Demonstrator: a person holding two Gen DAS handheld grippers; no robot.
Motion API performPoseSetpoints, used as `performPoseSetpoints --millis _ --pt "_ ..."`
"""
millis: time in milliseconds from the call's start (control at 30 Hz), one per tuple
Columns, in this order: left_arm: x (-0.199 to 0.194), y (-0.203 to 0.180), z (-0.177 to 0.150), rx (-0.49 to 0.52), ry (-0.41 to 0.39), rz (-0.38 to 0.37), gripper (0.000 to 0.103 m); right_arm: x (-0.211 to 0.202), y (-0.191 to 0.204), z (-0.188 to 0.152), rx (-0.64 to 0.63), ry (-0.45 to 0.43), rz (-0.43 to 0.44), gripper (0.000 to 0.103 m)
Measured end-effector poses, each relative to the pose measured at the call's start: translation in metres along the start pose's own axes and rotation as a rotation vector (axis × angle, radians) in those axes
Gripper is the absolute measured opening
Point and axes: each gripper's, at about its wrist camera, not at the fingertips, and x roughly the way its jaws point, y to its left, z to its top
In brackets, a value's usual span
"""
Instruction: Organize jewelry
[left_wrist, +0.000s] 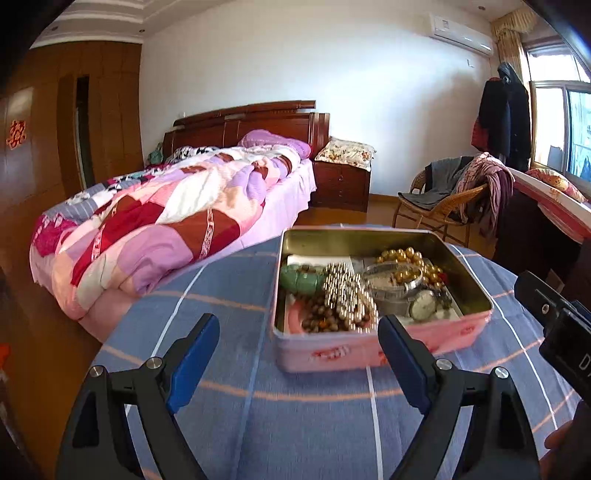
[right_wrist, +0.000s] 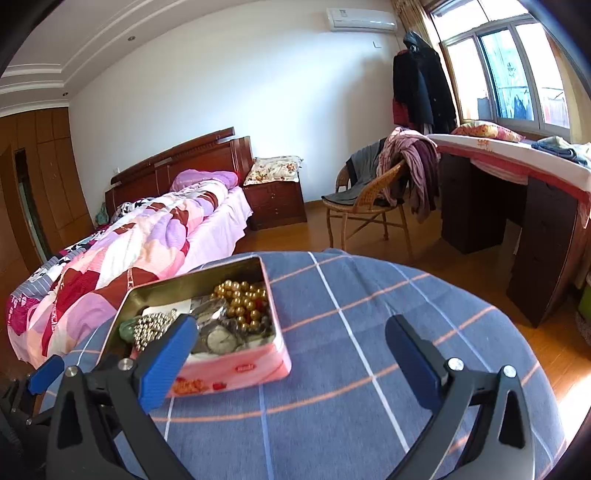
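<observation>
An open pink tin (left_wrist: 369, 350) stands on a blue checked tablecloth (left_wrist: 295, 424). It holds jewelry: gold beads (left_wrist: 406, 258), a silver bead strand (left_wrist: 347, 291), a green bangle (left_wrist: 301, 278), brown beads (left_wrist: 325, 323), a watch (left_wrist: 423, 304). My left gripper (left_wrist: 299, 347) is open and empty, just in front of the tin. In the right wrist view the tin (right_wrist: 236, 369) lies at left. My right gripper (right_wrist: 291, 350) is open and empty, to the tin's right, its left finger (right_wrist: 168, 363) in front of the tin.
A bed with a patchwork quilt (left_wrist: 155, 221) lies left of the table. A wicker chair with clothes (right_wrist: 373, 199) and a dark desk (right_wrist: 517, 221) stand at the right. The right gripper's body (left_wrist: 561, 332) shows at the left view's right edge.
</observation>
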Motion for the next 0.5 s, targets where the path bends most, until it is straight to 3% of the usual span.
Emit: performPoseSetpoints --millis 233,333,500 --pt "-0.025 0.002 -0.017 -0.013 0.039 0.005 0.088 -0.029 0.006 -0.01 -0.062 -0.055 -0.025 0.103" --pt "-0.045 0.008 -0.019 -0.036 0.014 -0.015 0.088 -0.048 0.007 -0.015 -0.089 -0.081 -0.031 0.103" --pt "-0.07 0.008 -0.022 0.007 0.012 0.018 0.088 -0.083 0.009 -0.012 -0.087 -0.132 -0.007 0.103"
